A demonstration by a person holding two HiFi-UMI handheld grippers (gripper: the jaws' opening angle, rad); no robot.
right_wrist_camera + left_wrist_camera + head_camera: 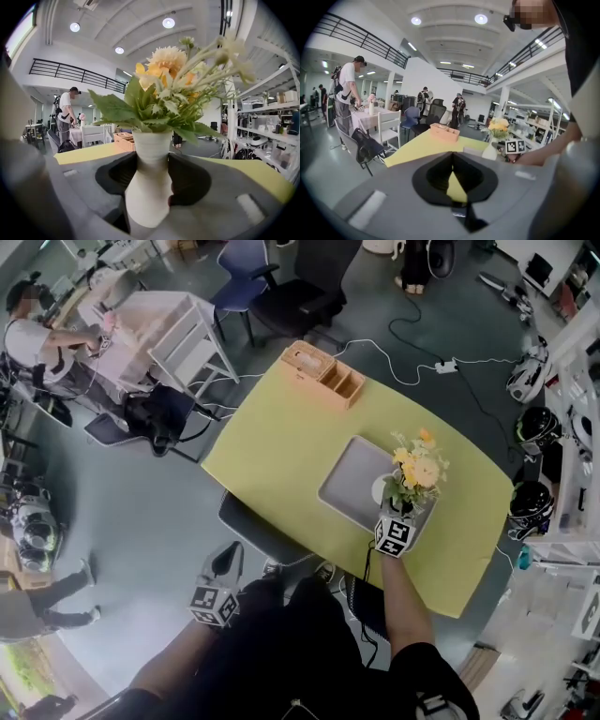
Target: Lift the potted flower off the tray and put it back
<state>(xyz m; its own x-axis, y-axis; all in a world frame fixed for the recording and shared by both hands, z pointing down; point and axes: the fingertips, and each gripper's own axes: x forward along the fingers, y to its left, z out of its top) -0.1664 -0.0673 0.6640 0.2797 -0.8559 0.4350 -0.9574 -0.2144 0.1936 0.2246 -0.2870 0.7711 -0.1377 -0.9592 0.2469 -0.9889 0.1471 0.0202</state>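
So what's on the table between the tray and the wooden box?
Nothing: in the head view, only bare yellow table lies between the tray and the box.

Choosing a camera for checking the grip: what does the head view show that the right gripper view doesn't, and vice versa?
Only the head view: the flat grey rectangular tray and the left gripper, held beyond the yellow table. Only the right gripper view: the right gripper, its dark jaws pressed against the narrow neck of the white ceramic vase. Both: that table, the yellow and cream flower bunch, the light wooden organiser box.
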